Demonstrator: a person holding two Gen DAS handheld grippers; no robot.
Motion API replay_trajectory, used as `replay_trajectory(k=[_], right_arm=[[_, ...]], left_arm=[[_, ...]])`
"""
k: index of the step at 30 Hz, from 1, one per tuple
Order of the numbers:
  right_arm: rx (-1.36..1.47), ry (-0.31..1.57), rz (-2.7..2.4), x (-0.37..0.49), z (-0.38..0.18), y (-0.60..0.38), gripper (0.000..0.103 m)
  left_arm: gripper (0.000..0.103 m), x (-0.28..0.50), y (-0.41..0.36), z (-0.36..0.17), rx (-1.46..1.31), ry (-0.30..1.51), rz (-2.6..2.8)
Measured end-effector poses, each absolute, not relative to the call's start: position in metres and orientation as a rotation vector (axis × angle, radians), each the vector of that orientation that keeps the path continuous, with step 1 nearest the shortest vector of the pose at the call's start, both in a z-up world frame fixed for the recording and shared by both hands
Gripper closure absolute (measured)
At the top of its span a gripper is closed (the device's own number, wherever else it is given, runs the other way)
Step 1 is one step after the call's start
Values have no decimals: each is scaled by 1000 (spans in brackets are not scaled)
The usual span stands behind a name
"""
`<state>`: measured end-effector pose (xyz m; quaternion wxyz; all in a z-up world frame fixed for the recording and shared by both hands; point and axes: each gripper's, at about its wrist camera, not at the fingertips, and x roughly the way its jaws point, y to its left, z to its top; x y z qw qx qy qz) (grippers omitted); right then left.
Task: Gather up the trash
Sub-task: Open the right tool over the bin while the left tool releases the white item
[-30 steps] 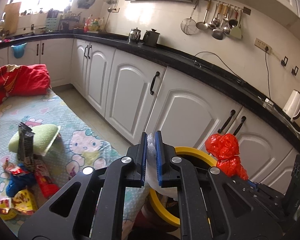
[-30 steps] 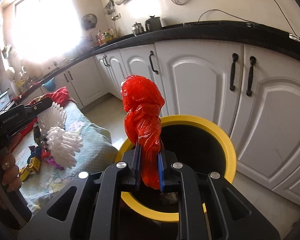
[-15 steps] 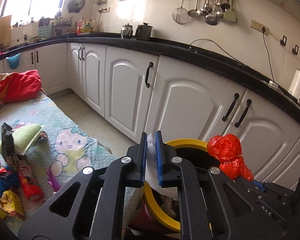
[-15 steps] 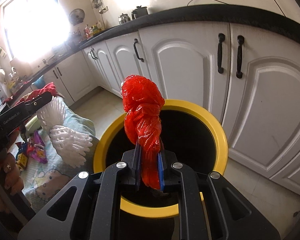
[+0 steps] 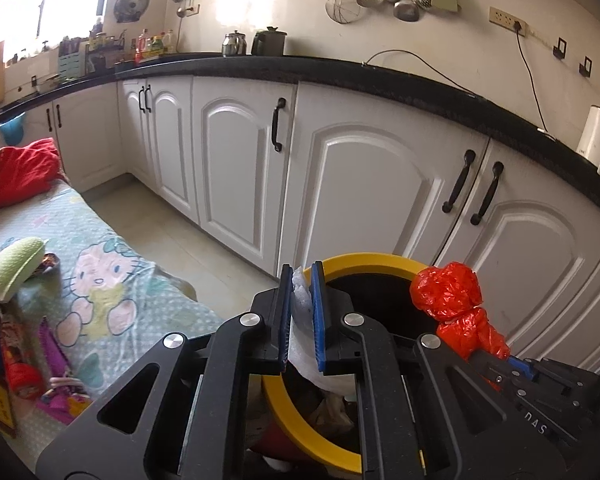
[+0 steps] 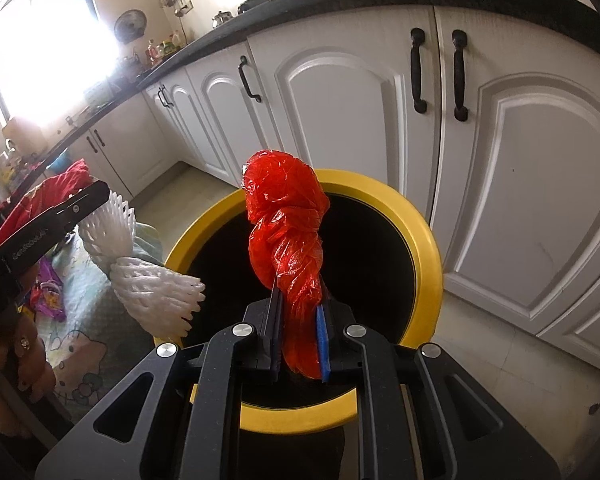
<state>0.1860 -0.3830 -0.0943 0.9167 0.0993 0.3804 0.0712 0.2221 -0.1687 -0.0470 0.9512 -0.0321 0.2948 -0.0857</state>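
My right gripper (image 6: 299,300) is shut on a crumpled red plastic bag (image 6: 286,224) and holds it over the mouth of the yellow-rimmed black bin (image 6: 424,240). My left gripper (image 5: 301,280) is shut on a white foam fruit net (image 5: 300,308) at the bin's left rim (image 5: 364,260). The net (image 6: 148,276) hangs beside the rim in the right wrist view. The red bag (image 5: 452,304) shows at the right in the left wrist view. Some trash lies inside the bin (image 5: 332,412).
White kitchen cabinets (image 5: 372,184) stand just behind the bin under a black counter (image 5: 420,88). A table with a cartoon-print cloth (image 5: 100,280) is at the left, with snack wrappers (image 5: 24,364), a green pouch (image 5: 16,264) and a red cloth (image 5: 12,176).
Both grippers have moved closer to the bin and lower. The red bag now hangs over the bin's opening and the foam net has come to its left rim.
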Motion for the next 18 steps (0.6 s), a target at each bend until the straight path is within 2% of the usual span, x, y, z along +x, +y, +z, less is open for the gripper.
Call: replay_trajectory(k=[10, 18], right_arm=[[215, 802, 133, 188, -103, -385, 85], [222, 803, 119, 188, -103, -387, 73]], left_arm=[[96, 233, -174, -58, -64, 634, -176], [72, 237, -173, -64, -86, 663, -181]])
